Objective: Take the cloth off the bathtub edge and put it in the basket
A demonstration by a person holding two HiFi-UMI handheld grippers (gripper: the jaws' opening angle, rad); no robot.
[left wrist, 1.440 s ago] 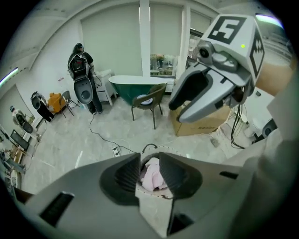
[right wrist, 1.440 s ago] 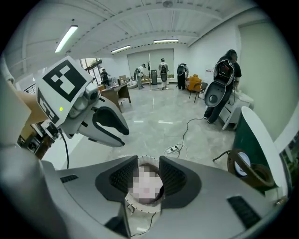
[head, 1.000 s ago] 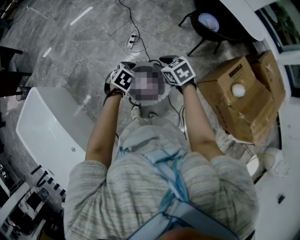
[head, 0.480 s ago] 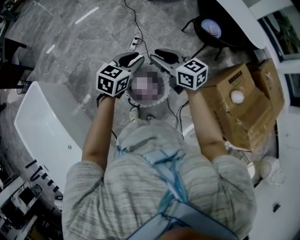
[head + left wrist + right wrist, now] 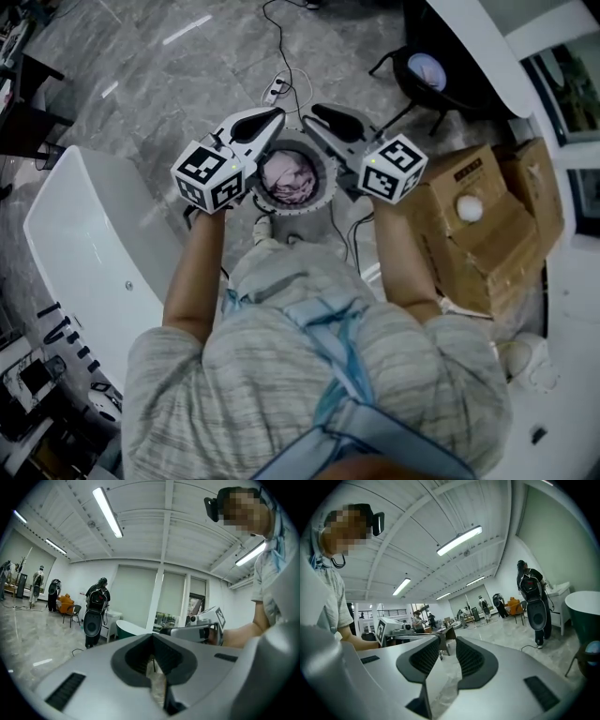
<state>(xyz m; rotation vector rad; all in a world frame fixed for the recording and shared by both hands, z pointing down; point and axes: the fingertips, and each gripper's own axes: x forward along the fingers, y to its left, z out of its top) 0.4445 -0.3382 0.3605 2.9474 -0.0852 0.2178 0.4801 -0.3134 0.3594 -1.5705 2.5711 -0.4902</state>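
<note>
A pink cloth (image 5: 289,176) lies bunched inside the round basket (image 5: 324,184) on the floor, straight ahead of the person. Both grippers hover above the basket rim, tips pointing away. My left gripper (image 5: 274,116) (image 5: 152,662) is closing, its pads almost meeting with nothing between them. My right gripper (image 5: 320,112) (image 5: 442,654) stands slightly open and empty. The white bathtub (image 5: 66,246) sits to the left, its edge bare where it shows. Both gripper views look out across the room, not at the cloth.
Two cardboard boxes (image 5: 480,217) stand to the right of the basket. A power strip with cables (image 5: 275,86) lies on the marble floor beyond it. A black stand (image 5: 427,58) is at the back right. Racks crowd the near left corner.
Both grippers have come up toward the camera and spread apart, left cube going left, right cube going right. The pink cloth in the basket now shows between them.
</note>
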